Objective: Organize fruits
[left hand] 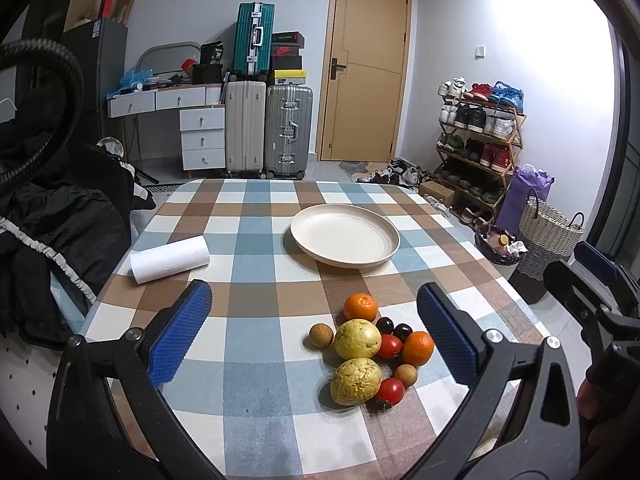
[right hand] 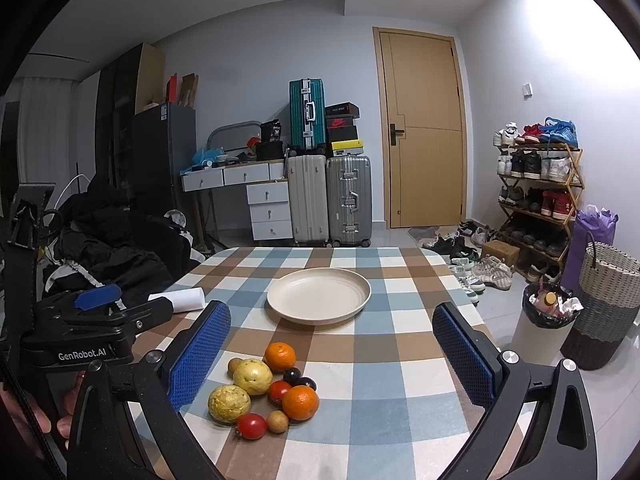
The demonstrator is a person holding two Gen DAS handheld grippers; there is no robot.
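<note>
A cluster of fruit [left hand: 370, 354] lies on the checked tablecloth: two oranges [left hand: 361, 307], two yellow-green guavas [left hand: 357, 339], two red tomatoes [left hand: 390, 391], dark cherries [left hand: 394, 327] and small brown longans [left hand: 321, 335]. The cluster also shows in the right wrist view [right hand: 268, 390]. A cream plate [left hand: 345, 235] [right hand: 319, 290] sits empty beyond it. My left gripper [left hand: 316, 336] is open above the near table, the fruit between its fingers toward the right one. My right gripper [right hand: 332, 356] is open, the fruit by its left finger.
A paper towel roll [left hand: 170, 259] lies at the table's left. Dark clothes [left hand: 60, 216] pile left of the table. A bin [right hand: 540, 320] and woven basket [right hand: 608, 300] stand at the right, shoes and a rack [right hand: 536, 196] behind.
</note>
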